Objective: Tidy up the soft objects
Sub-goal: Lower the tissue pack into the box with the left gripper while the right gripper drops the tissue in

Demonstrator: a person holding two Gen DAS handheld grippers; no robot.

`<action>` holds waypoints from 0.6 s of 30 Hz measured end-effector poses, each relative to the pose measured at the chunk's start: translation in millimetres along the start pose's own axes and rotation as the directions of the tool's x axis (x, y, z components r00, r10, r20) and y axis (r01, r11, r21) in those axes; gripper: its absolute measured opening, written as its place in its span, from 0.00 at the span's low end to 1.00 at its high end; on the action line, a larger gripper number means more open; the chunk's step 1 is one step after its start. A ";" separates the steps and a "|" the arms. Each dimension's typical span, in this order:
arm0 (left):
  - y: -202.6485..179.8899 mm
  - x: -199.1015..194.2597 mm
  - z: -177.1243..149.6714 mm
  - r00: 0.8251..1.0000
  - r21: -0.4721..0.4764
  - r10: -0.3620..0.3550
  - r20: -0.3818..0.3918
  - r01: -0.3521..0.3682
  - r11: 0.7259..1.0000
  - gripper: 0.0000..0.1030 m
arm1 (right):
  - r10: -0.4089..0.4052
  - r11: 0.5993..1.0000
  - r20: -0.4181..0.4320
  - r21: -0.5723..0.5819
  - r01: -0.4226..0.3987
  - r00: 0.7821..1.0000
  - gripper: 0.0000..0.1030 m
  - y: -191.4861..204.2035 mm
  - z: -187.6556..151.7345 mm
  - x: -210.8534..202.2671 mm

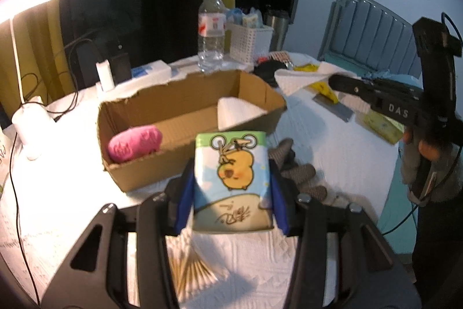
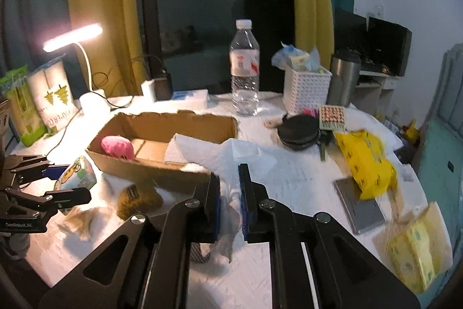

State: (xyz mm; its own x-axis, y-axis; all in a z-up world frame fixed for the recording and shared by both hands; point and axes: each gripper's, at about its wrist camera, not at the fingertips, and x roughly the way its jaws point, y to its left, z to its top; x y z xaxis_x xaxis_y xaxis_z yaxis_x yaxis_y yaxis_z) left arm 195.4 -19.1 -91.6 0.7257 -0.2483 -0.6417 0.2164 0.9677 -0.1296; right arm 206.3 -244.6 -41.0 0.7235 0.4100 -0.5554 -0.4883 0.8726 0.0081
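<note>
My left gripper (image 1: 231,175) is shut on a tissue pack (image 1: 231,155) printed with a yellow cartoon animal, and holds it above the white cloth just in front of the cardboard box (image 1: 130,175). In the box lie a pink soft toy (image 1: 134,142) and a white paper towel (image 1: 237,110). In the right wrist view my right gripper (image 2: 230,193) pinches a crumpled white paper towel (image 2: 231,210) that trails up toward the box (image 2: 150,173). The left gripper (image 2: 73,183) with its pack (image 2: 79,171) shows at the left there. The right gripper (image 1: 335,84) reaches in from the right, held by a hand.
Grey knitted pieces (image 1: 298,173) lie right of the box. A yellow bag (image 2: 367,161), a grey notebook (image 2: 358,204), a yellow tissue pack (image 2: 413,254) and a black round case (image 2: 298,132) lie to the right. A water bottle (image 2: 244,71), white basket (image 2: 306,89) and lamp (image 2: 72,36) stand behind.
</note>
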 end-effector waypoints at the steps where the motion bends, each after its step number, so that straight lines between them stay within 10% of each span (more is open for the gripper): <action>1: 0.9 -0.6 2.5 1.000 -0.003 0.003 0.007 -0.003 1.000 0.46 | 0.006 1.000 0.002 -0.002 -0.006 1.000 0.12 0.9 2.3 0.7; 18: 18.5 35.7 53.4 0.996 -0.049 0.044 0.078 -0.040 0.998 0.46 | 0.110 0.994 0.035 0.002 -0.110 0.993 0.12 5.7 32.3 40.7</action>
State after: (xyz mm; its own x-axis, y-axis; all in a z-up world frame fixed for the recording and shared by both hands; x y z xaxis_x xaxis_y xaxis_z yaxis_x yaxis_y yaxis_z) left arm 260.1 -12.5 -76.5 0.7829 -0.2087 -0.5861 0.1552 0.9778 -0.1408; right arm 248.8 -214.3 -36.7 0.6823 0.5122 -0.5216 -0.5636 0.8230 0.0709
